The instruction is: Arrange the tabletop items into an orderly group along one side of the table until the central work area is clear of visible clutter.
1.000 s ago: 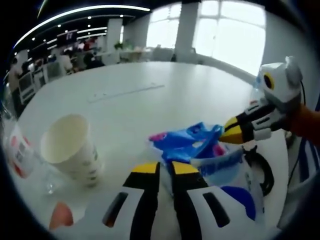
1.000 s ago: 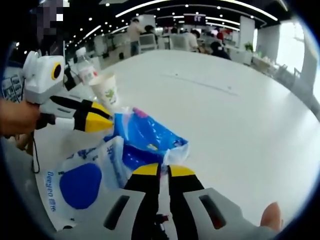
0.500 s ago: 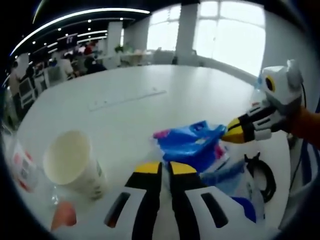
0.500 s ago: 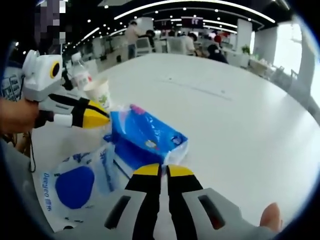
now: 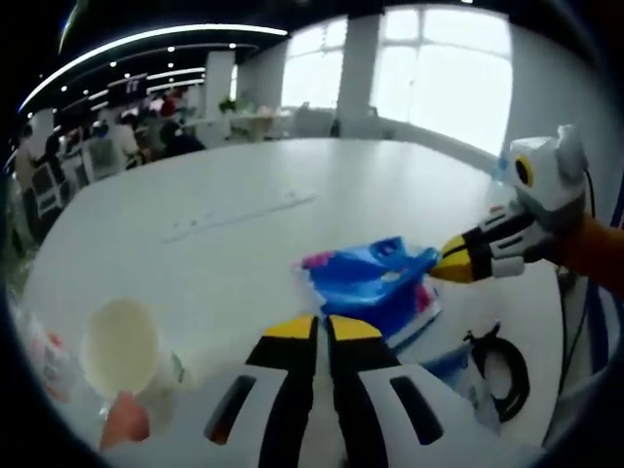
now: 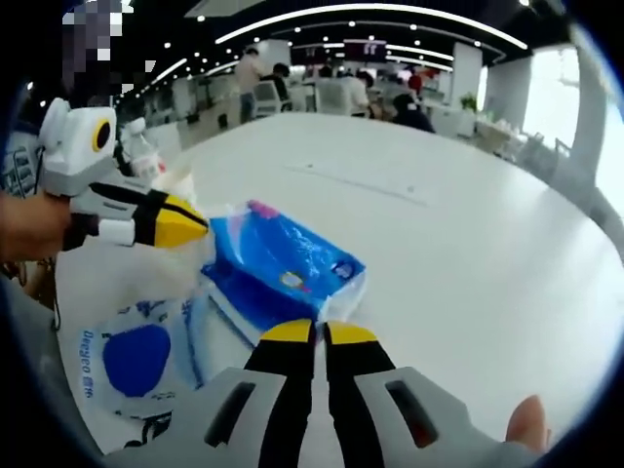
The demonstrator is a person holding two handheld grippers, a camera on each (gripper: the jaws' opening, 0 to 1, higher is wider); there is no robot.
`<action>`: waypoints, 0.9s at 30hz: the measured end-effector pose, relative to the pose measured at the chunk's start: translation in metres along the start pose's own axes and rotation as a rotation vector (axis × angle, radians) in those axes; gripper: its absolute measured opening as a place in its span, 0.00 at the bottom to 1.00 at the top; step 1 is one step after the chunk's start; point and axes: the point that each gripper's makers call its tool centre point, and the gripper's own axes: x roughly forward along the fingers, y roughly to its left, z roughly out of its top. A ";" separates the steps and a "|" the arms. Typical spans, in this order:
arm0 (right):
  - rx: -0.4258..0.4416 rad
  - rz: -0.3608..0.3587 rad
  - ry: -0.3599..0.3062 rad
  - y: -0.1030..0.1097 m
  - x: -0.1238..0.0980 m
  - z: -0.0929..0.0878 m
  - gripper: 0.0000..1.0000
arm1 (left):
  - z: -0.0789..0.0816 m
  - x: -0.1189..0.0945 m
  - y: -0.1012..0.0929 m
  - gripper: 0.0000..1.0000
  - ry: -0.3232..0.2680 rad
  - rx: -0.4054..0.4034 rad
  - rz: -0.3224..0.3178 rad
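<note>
tissue pack, blue and crinkly, lies on the white table between the two grippers, near the person's edge. left gripper has its jaws pressed together with nothing between them, just short of the pack; right gripper likewise closed and empty, tips by the pack's near corner. paper cup and a bottle stand off to the left side, a white printed bag and a black cable sit beside the pack. i'd say the tidying is only partly done; items are loosely gathered, not yet lined up. compared with a second ago the pack lies flatter and both grippers have pulled back from it a little.
</note>
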 end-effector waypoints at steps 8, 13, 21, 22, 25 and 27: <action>0.005 -0.039 -0.012 -0.022 -0.012 0.000 0.05 | 0.013 0.010 -0.015 0.00 -0.025 0.020 -0.015; 0.015 -0.059 -0.020 -0.033 -0.016 0.000 0.05 | 0.021 0.019 -0.021 0.00 -0.033 0.023 -0.026; 0.035 -0.083 -0.027 -0.050 -0.024 -0.002 0.04 | 0.030 0.030 -0.033 0.00 -0.034 0.036 -0.043; 0.038 -0.086 -0.029 -0.052 -0.025 -0.002 0.04 | 0.031 0.031 -0.034 0.00 -0.035 0.037 -0.044; 0.044 -0.098 -0.033 -0.061 -0.029 -0.002 0.04 | 0.034 0.037 -0.041 0.00 -0.032 0.044 -0.055; 0.043 -0.107 -0.031 -0.067 -0.032 -0.004 0.04 | 0.036 0.040 -0.046 0.00 -0.031 0.048 -0.063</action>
